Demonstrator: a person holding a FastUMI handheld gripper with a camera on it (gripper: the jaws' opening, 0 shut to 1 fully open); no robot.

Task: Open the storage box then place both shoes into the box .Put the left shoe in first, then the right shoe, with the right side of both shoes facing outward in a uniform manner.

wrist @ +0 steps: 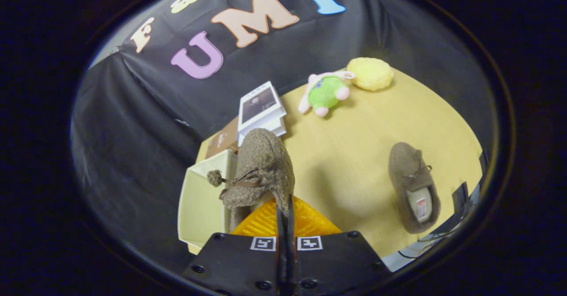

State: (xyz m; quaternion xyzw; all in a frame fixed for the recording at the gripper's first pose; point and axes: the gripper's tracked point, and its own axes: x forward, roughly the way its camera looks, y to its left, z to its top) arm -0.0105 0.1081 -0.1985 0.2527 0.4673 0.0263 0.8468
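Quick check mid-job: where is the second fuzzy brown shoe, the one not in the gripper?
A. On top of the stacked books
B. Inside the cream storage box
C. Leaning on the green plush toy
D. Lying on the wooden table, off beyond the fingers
D: the second fuzzy brown shoe lies flat on the light wooden table, apart from the open cream storage box, while the gripper is shut on the fuzzy brown shoe with a pom-pom lace.

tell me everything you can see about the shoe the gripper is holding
The held shoe is a brown, fuzzy, fleece-like slipper with a thin brown lace bow and a pompom hanging off one end. The gripper is shut on its edge, both fingers pinching the fabric, so it hangs lifted just ahead of the fingers. It sits over the edge of the open cream storage box, in front of the books. Whether it touches the box, I cannot tell.
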